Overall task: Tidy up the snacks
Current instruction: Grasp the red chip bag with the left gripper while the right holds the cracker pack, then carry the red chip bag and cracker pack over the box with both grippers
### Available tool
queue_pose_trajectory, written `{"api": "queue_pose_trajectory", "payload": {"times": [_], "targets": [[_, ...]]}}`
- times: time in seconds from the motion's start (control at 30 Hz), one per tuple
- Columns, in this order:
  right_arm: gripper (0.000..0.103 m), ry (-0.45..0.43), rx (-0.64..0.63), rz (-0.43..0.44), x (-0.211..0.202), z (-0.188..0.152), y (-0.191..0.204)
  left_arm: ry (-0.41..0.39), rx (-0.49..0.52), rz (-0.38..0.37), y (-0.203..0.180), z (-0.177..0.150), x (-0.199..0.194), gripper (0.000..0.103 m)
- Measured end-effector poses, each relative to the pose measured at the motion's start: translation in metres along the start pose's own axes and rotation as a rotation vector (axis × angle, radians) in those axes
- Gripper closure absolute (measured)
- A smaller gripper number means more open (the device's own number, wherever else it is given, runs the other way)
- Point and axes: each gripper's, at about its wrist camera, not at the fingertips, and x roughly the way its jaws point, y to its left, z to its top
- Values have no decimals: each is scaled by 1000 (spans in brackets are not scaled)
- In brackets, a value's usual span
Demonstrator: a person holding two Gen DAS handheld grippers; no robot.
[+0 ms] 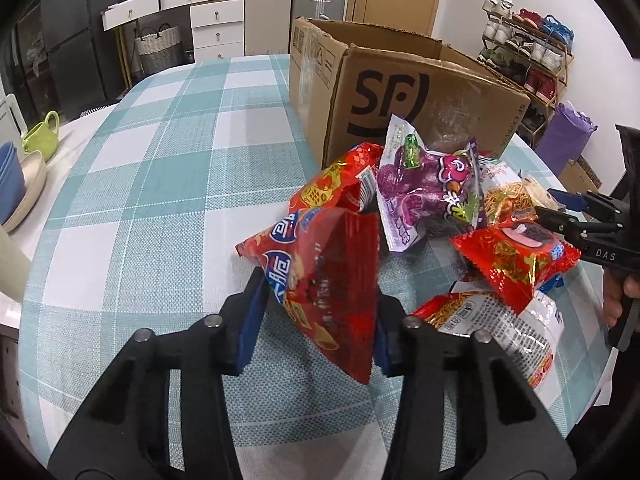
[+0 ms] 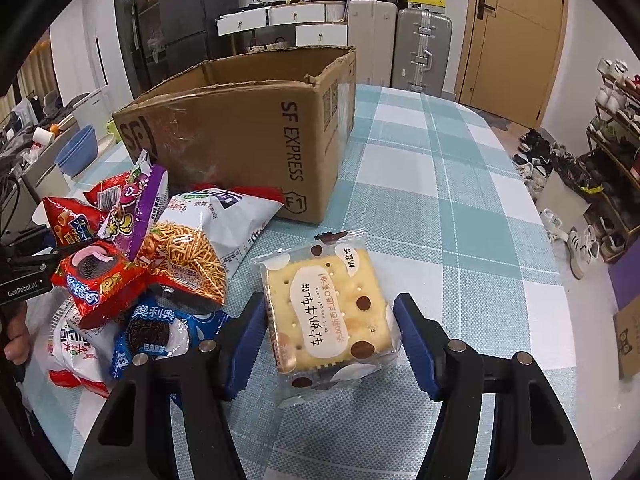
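My left gripper (image 1: 316, 304) is shut on a red snack bag (image 1: 324, 276) and holds it above the checked tablecloth (image 1: 160, 208). Beside it lies a pile: a purple bag (image 1: 428, 188), a red cookie pack (image 1: 516, 256) and noodle snack bags (image 1: 504, 320). My right gripper (image 2: 328, 332) is open around a cracker pack (image 2: 328, 312) lying on the cloth, its pads (image 2: 244, 344) close to the pack's sides. The pile also shows in the right wrist view (image 2: 160, 248), with a blue Oreo pack (image 2: 160, 332). An open SF cardboard box (image 1: 400, 92) (image 2: 248, 136) stands behind.
Bowls (image 1: 16, 184) and a green cup (image 1: 40, 136) sit at the table's left edge. A shoe rack (image 2: 612, 160) stands to the right of the table. Drawers and suitcases (image 2: 420, 48) are behind it. My right gripper shows in the left wrist view (image 1: 560, 220).
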Motion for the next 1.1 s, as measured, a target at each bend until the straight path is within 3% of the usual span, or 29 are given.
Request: {"api": "queue_pose_trajectory", "payload": {"times": [0.63, 1.1], "targets": [[38, -58, 8, 4, -20, 0, 5, -65, -14, -19, 5, -9, -25, 66], [38, -161, 14, 31, -47, 6, 10, -162, -55, -41, 11, -10, -66, 66]]}}
